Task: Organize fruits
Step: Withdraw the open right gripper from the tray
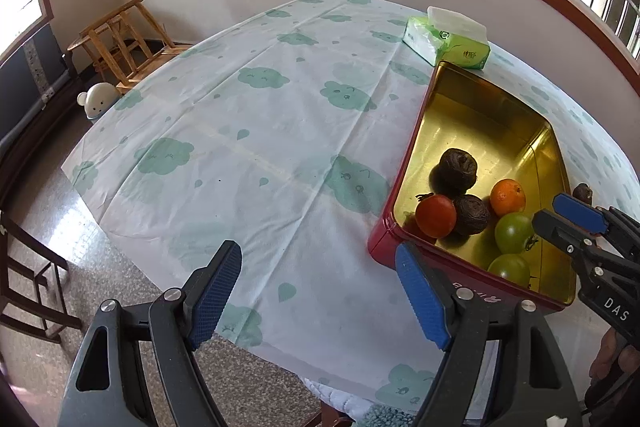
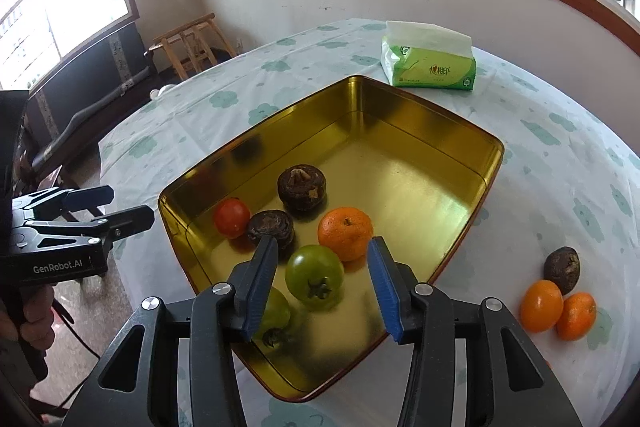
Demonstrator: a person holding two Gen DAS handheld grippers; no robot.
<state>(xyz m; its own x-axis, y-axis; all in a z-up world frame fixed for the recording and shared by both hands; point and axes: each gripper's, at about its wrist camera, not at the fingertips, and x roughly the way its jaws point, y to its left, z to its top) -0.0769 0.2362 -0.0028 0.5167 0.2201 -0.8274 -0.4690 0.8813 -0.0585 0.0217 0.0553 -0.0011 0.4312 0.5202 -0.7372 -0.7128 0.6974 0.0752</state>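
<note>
The right wrist view is looking down over the right claw (image 2: 322,285), whose blue pads are standing apart above the near end of the gold-lined tin (image 2: 420,171); a green tomato (image 2: 314,277) is sitting on the tin floor between the pads, but neither pad is touching it, so the claw is gripping nothing. A second green tomato (image 2: 276,319) is lying partly behind the left pad. Further in, a red tomato (image 2: 231,217), two dark brown wrinkled fruits (image 2: 270,228) (image 2: 301,187) and a mandarin (image 2: 345,233) are resting close together, the far half of the tin being bare. Three pieces are waiting outside, on the cloud-printed surface (image 2: 560,147) to the right of the tin: two mandarins (image 2: 541,305) (image 2: 576,315) touching each other and one more brown fruit (image 2: 561,265) just behind them. A green tissue pack (image 2: 430,69) is lying beyond the tin. The left claw (image 1: 318,295) is hovering wide open and empty over the surface beside the tin's red outer wall (image 1: 384,243). Judging from the shapes, the mandarins are looking light and round, with a soft, loose peel that would dent under a hard squeeze, and they are likely to roll; taking hold across the widest middle with gentle pressure seems safest. The brown fruit is appearing drier and rougher, so it should be slipping less, though whether it is brittle cannot be told.
</note>
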